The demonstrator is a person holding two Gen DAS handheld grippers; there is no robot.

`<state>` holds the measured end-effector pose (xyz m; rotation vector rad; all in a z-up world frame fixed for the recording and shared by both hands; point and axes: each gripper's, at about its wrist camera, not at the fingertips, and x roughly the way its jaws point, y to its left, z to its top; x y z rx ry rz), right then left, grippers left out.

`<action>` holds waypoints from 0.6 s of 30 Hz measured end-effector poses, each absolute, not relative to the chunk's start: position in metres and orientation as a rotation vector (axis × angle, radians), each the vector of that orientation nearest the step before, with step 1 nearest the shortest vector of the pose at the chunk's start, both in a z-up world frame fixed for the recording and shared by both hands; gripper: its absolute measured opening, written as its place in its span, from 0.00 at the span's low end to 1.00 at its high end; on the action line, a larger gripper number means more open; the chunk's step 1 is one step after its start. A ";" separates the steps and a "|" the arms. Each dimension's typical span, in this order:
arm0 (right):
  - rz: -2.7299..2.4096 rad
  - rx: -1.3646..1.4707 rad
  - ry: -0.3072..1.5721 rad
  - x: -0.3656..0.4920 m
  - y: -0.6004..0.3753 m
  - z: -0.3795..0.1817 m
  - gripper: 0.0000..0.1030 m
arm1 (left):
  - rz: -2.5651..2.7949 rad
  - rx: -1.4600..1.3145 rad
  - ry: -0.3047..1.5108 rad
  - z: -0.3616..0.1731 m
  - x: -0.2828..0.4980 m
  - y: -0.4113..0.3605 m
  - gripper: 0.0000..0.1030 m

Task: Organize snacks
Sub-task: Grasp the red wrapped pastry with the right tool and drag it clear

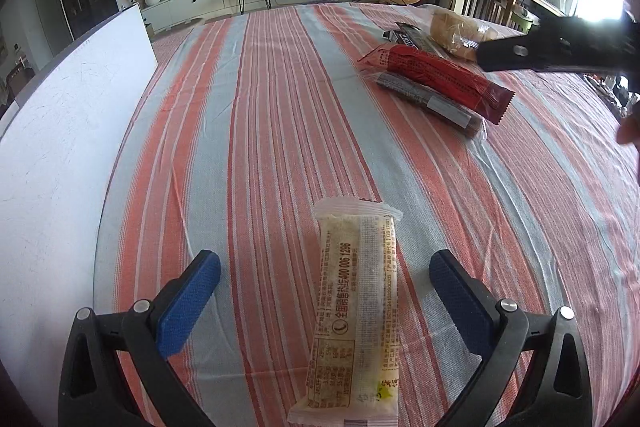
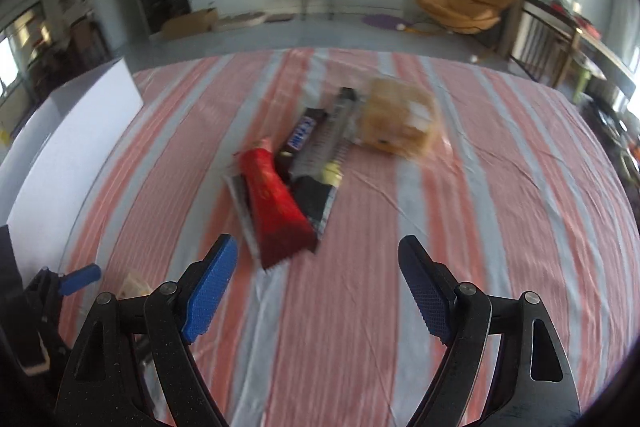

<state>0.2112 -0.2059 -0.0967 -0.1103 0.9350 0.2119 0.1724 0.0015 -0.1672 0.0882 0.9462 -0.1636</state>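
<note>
The striped tablecloth, in orange-red, grey and white bands, covers the whole work surface; a white board stands along its left edge. At the far right lies the snack pile: a clear bag of golden pastry farthest off, then a dark bar with blurred white lettering, not legible, and a red wrapper printed with small dark text, resting on a dark clear-ended packet. Alone at the near centre lies a pale translucent bar packet, lengthwise, crimped ends, printed with Chinese text and "400 006 1296", and a yellow mark near its near end. The left gripper is released, blue pads spread wide either side of this packet, not touching it. The right gripper is likewise released, nothing between its blue pads, pointing at the pile, near the red wrapper's end; that view is motion-blurred.
</note>
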 end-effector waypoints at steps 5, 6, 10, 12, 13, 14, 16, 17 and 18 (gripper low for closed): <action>0.239 -0.128 1.116 0.258 -0.179 -0.129 0.31 | -0.164 0.088 0.946 -0.167 0.172 0.002 1.00; 0.229 -0.132 1.130 0.260 -0.179 -0.132 0.33 | -0.164 0.088 0.946 -0.167 0.172 0.002 1.00; 0.240 -0.106 1.134 0.243 -0.185 -0.129 0.14 | -0.163 0.087 0.946 -0.167 0.172 0.002 1.00; 0.245 -0.078 1.114 0.221 -0.198 -0.120 0.12 | -0.163 0.087 0.946 -0.167 0.173 0.002 1.00; 0.243 -0.045 1.099 0.207 -0.207 -0.115 0.11 | -0.163 0.087 0.946 -0.167 0.172 0.002 1.00; 0.240 0.005 1.082 0.190 -0.217 -0.109 0.11 | -0.163 0.087 0.946 -0.167 0.172 0.002 1.00; 0.222 0.112 1.043 0.153 -0.244 -0.098 0.10 | -0.163 0.088 0.946 -0.168 0.173 0.001 1.00; 0.195 0.148 1.018 0.131 -0.256 -0.095 0.10 | -0.163 0.087 0.946 -0.167 0.172 0.002 1.00; 0.152 0.165 1.000 0.112 -0.266 -0.095 0.10 | -0.163 0.087 0.946 -0.168 0.173 0.002 1.00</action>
